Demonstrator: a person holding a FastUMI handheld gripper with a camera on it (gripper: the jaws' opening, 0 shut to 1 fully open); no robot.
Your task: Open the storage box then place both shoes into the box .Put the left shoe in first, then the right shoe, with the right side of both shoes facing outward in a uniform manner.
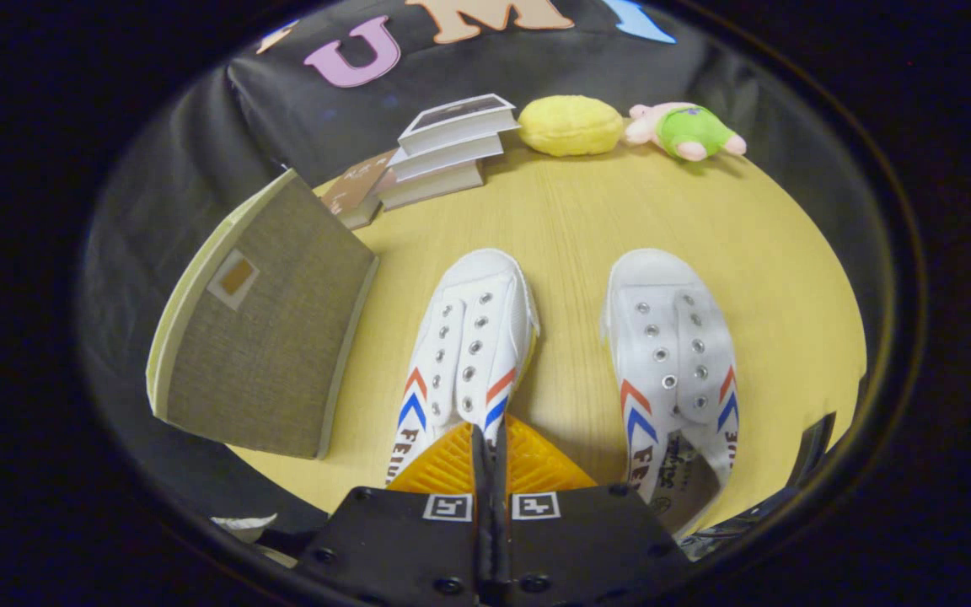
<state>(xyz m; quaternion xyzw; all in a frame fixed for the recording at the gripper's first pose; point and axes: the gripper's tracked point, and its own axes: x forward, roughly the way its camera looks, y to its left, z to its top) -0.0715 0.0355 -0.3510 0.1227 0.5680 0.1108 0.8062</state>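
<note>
Place: a staged recording booth, not a lived-in room
Walls: black cloth [536,76] hangs all round, right behind the bench
Bench: a light wood-grain bench [587,219], bare of any fixed furniture
Household props: a stack of books [447,152], a yellow plush [570,125] and a small plush toy in green [688,131] lined up along the far edge
Domestic goods: a fabric storage box [266,337] and a pair of white canvas shoes [469,346], as in a home
</note>
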